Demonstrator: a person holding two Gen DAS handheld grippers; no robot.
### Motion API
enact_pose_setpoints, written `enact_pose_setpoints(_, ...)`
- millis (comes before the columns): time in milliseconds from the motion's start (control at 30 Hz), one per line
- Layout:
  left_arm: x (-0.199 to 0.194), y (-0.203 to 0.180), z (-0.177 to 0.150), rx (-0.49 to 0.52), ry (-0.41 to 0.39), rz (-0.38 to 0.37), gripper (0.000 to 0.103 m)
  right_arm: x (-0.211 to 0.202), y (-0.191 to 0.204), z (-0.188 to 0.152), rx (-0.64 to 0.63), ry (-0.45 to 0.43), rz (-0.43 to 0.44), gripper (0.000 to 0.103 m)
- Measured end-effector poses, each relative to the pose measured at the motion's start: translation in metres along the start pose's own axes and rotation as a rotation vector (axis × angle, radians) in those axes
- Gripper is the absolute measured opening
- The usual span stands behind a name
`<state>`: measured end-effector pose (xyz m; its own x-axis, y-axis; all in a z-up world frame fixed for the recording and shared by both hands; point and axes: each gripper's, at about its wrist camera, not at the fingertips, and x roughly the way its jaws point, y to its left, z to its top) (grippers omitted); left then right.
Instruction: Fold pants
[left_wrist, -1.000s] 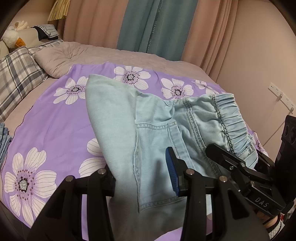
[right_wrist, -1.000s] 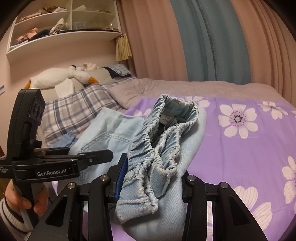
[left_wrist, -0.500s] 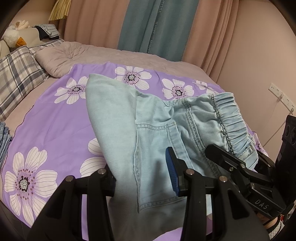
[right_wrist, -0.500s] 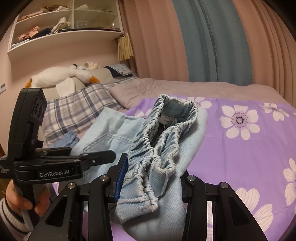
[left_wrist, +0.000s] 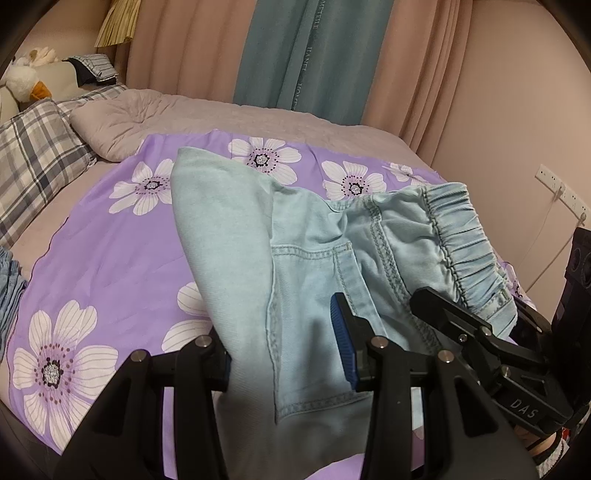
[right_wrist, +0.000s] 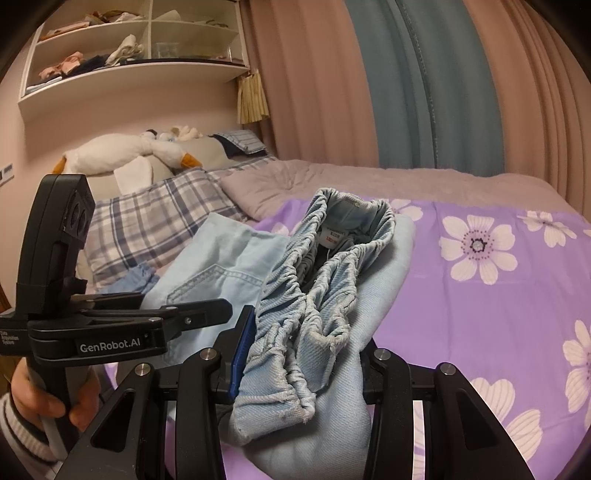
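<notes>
Purple floral bedding (left_wrist: 110, 258) covers the near part of the bed, with a grey quilt (left_wrist: 258, 118) beyond it and pink and teal curtains (left_wrist: 314, 55) along the far wall. Plaid pillows (left_wrist: 33, 162) and a plush goose (right_wrist: 122, 147) lie at the head of the bed, below a wall shelf (right_wrist: 129, 70) holding folded items.

The light-blue denim pants (left_wrist: 295, 258) lie on the floral bedding, partly folded, one leg panel reaching toward the quilt and the elastic waistband (right_wrist: 314, 295) bunched at the end nearest me.

My left gripper (left_wrist: 288, 354) is clamped on the pants: fabric near the back pocket fills the gap between its two fingers, and the blue pad (left_wrist: 341, 343) of one finger presses against the denim.

My right gripper (right_wrist: 299, 373) is clamped on the gathered waistband, which is pinched between its fingers and spills over them. A white size label (right_wrist: 330, 238) shows inside the waist opening.

Both grippers sit just beside each other at the waist end.
</notes>
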<state>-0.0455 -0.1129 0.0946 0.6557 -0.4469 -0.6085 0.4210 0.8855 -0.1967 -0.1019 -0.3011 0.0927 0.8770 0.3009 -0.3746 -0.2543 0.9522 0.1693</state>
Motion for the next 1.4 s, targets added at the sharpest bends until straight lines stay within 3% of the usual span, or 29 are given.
enact_pose_setpoints(1000, 0.024, 0.005, 0.019, 0.023, -0.001, 0.000, 0.041, 0.009, -0.009, 0.012, 0.012, -0.022, -0.011, 0.044)
enact_pose_setpoints(1400, 0.042, 0.011, 0.026, 0.024, 0.014, 0.004, 0.041, 0.039, -0.016, 0.020, 0.022, -0.016, -0.013, 0.044)
